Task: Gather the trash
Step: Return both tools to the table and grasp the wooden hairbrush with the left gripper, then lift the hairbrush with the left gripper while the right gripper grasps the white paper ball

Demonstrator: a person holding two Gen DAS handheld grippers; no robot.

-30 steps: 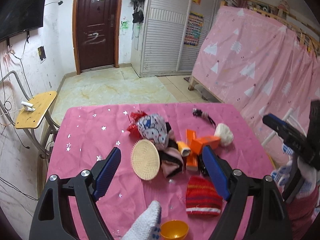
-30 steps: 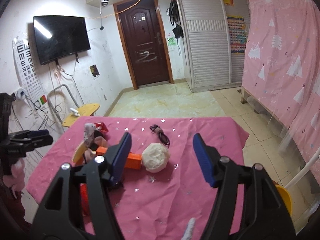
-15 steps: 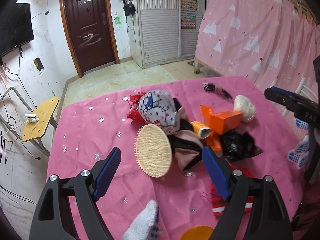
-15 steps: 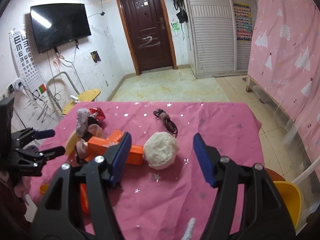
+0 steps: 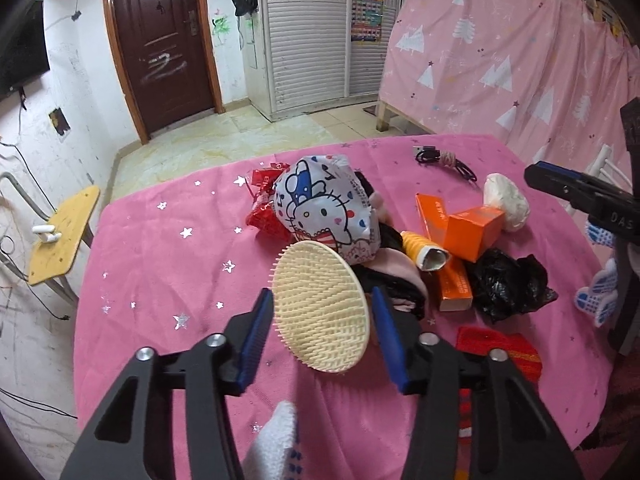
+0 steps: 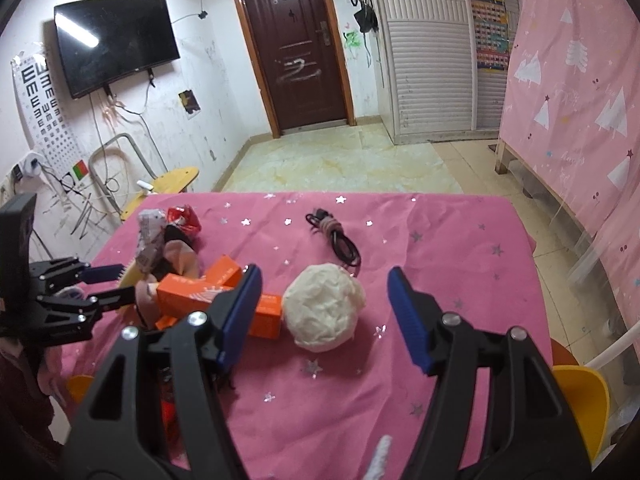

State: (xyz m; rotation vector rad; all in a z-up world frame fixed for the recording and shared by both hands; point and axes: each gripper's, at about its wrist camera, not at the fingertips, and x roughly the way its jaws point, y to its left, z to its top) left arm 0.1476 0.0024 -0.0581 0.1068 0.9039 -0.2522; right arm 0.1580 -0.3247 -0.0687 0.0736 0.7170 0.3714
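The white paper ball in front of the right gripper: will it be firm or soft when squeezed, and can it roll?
The paper ball looks crumpled and wrinkled, so it will probably be light and give under pressure. Its round shape suggests it may roll if nudged from one side, though the cloth and its creases should slow it.

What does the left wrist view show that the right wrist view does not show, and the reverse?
Only the left wrist view shows the black plastic bag, the red knitted hat and the left gripper, whose jaws have just been closing around the cream round brush.

Only the right wrist view shows the wall television, the eye chart and the open right gripper around the white paper ball, not touching it.

Both show the orange boxes, the black cable and the pink tablecloth.
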